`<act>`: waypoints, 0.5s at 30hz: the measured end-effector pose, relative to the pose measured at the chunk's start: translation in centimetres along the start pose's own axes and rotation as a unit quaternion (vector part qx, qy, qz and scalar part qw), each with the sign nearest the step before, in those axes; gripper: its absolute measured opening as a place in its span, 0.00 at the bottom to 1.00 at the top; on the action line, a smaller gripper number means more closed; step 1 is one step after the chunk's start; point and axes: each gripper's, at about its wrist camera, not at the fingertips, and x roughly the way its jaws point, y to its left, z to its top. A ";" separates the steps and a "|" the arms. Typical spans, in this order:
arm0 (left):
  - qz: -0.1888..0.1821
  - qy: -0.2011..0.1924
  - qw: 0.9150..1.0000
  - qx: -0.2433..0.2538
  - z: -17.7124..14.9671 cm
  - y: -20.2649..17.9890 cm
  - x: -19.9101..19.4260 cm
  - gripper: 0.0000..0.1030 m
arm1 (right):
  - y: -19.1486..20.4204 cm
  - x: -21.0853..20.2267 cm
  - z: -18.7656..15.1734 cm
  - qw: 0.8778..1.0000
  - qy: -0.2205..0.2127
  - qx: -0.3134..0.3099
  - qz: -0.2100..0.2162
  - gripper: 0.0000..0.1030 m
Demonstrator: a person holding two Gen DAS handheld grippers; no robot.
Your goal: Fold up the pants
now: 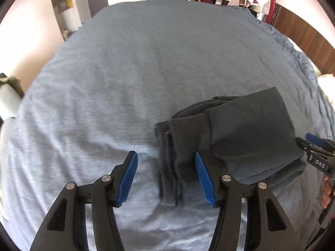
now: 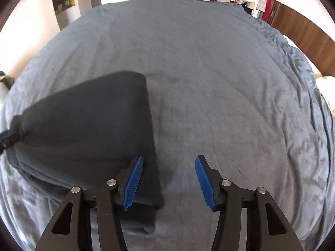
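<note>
- Pants (image 1: 247, 133): dark knit garment lying in a compact, layered bundle on the blue bedsheet (image 1: 146, 62), near the edge of the bed where the person stands. Ribbed cuffs (image 1: 171, 156) project from one end; the smooth folded body lies toward the right gripper.
- Left gripper (image 1: 166, 177): jaws spread wide, holding nothing. The ribbed cuffs lie between and below its blue pads (image 1: 127, 179), apparently untouched.
- Right gripper (image 2: 168, 182): jaws likewise spread and empty. Its left pad sits over the near corner of the folded pants (image 2: 88, 125); whether it touches the cloth cannot be told.
- Handling, as judged: the fabric looks soft, limp and light, with no stiffness of its own; a lifted edge would likely sag and drag the layers beneath it.
- Grip sites, as judged: the ribbed cuffs are thicker and offer the firmest purchase; on the body, a pinch should take all layers at a fold edge or corner, not the top ply alone.
- Risk, as judged: a one-sided pull could slide the stack apart across the sheet.
</note>
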 end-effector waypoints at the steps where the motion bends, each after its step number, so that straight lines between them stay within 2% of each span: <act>1: 0.009 -0.004 1.000 -0.001 0.1 0.0 -0.5 0.54 | 0.0 -0.2 -0.3 1.000 -0.001 -0.006 -0.002 0.51; 5: 0.043 -0.036 0.998 0.001 -0.7 -1.0 -3.8 0.54 | -0.2 -1.0 -0.6 1.000 -0.012 -0.013 -0.008 0.51; 8: 0.045 -0.069 0.997 -0.005 -1.3 -2.4 -6.8 0.62 | -1.3 -2.3 -0.8 0.999 -0.032 -0.011 0.003 0.51; 15: 0.026 -0.128 0.991 -0.020 -1.8 -5.9 -12.2 0.74 | -4.0 -7.8 -1.5 0.993 -0.114 -0.014 0.026 0.72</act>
